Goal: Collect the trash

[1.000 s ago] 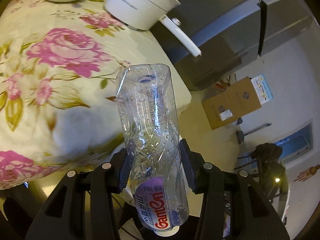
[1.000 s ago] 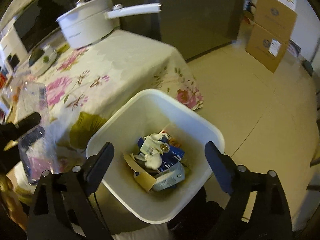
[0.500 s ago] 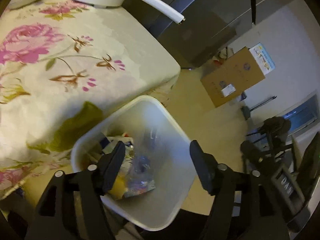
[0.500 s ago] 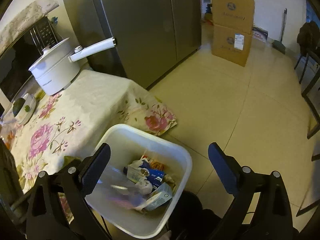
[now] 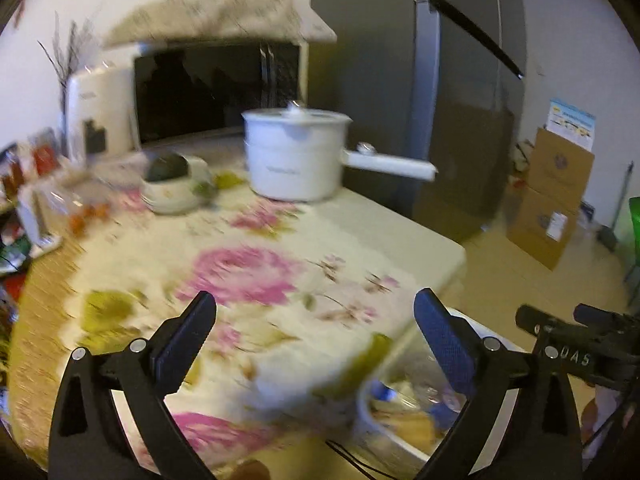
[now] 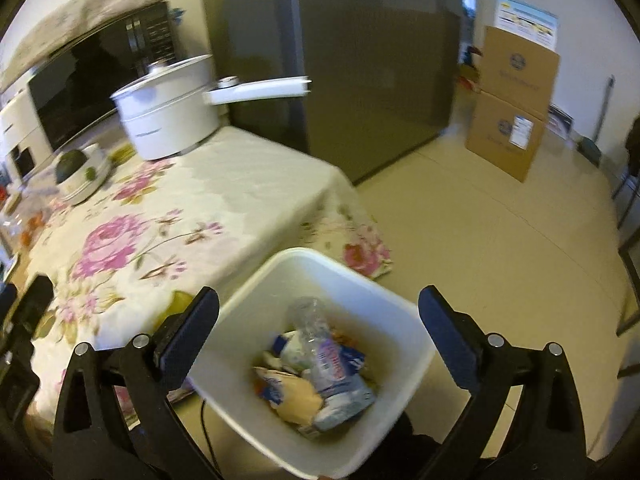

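A clear plastic bottle (image 6: 316,344) with a purple label lies in the white trash bin (image 6: 404,312) on top of wrappers and cartons. The bin stands on the floor beside the table's corner. My right gripper (image 6: 318,308) hangs above the bin, open, with nothing held. My left gripper (image 5: 314,310) is over the flowered tablecloth (image 5: 248,276); its jaws are opening wide and nothing is between them. The bin's rim (image 5: 368,404) shows at the lower right of the left wrist view, which is blurred.
A white pot (image 5: 294,160) with a long handle, a small bowl (image 5: 172,184) and a microwave (image 5: 216,88) stand at the table's far side. Packets (image 5: 24,184) crowd the left edge. A grey fridge (image 6: 360,60) and cardboard boxes (image 6: 512,108) stand beyond.
My left gripper let go of the bottle, which dropped into the bin. It then swung up and turned toward the table. The right gripper rose slightly above the bin.
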The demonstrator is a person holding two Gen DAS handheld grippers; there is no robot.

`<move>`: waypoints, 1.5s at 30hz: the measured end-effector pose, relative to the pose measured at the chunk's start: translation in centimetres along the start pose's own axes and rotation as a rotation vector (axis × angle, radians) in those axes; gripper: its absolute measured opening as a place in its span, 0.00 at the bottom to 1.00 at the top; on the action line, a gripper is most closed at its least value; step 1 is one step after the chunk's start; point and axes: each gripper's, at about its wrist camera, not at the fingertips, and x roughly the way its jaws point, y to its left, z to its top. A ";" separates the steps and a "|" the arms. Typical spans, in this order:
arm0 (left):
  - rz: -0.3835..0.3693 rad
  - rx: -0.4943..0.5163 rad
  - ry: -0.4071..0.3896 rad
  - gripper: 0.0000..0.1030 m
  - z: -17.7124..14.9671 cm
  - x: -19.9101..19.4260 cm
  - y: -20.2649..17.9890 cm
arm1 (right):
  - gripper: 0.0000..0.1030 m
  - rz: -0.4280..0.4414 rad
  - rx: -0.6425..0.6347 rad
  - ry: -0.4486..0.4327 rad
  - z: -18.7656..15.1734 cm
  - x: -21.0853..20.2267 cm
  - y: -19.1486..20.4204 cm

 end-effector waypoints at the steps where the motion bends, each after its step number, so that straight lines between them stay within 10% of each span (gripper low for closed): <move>1: 0.021 0.000 0.004 0.94 0.2 0.0 0.2 | 0.93 0.016 -0.016 0.002 -0.1 0.1 0.8; 18: 0.040 -0.155 0.164 0.94 -2.6 2.5 5.3 | 0.93 0.019 -0.160 -0.001 -1.7 0.6 6.9; 26: -0.016 -0.249 0.372 0.94 -4.3 4.7 6.4 | 0.93 -0.001 -0.169 0.017 -1.8 1.1 7.3; 45: -0.011 -0.223 0.346 0.94 -3.8 3.7 5.6 | 0.93 -0.003 -0.139 -0.025 -1.6 0.3 6.5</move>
